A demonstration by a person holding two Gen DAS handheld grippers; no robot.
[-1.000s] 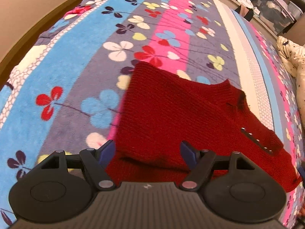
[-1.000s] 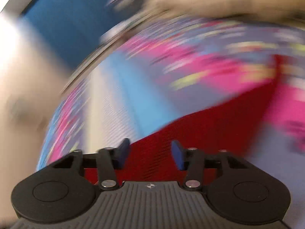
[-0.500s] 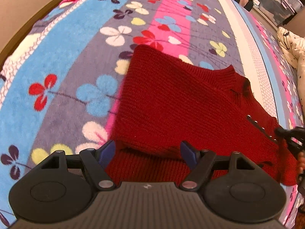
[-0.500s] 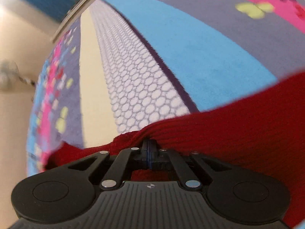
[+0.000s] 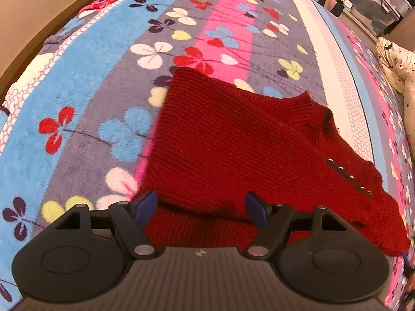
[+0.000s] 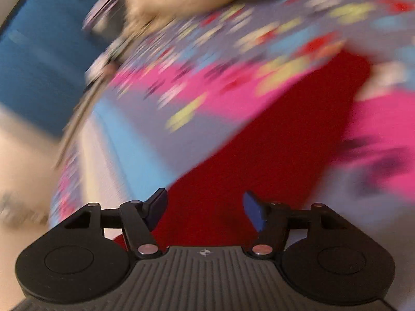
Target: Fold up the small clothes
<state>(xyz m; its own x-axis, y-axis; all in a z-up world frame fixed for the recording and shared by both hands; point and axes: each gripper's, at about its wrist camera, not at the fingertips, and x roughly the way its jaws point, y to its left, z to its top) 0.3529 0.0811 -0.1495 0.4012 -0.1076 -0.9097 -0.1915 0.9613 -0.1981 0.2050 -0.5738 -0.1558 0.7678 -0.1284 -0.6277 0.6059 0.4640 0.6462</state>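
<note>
Half a second ago the right hand-held gripper (image 6: 205, 208) was clamped on the edge of the red sweater (image 6: 249, 160), blue pads pressed together with knit bunched between them; now its pads stand wide apart with nothing between them, and the sweater lies flat beyond them. Right wrist view has gone from sharp to heavily motion-blurred, and now takes in far more of the sweater and the floral bedspread (image 6: 181, 83) past it. In the left wrist view, the right gripper tip seen half a second ago at the sweater's (image 5: 233, 140) right edge is gone from that spot.
</note>
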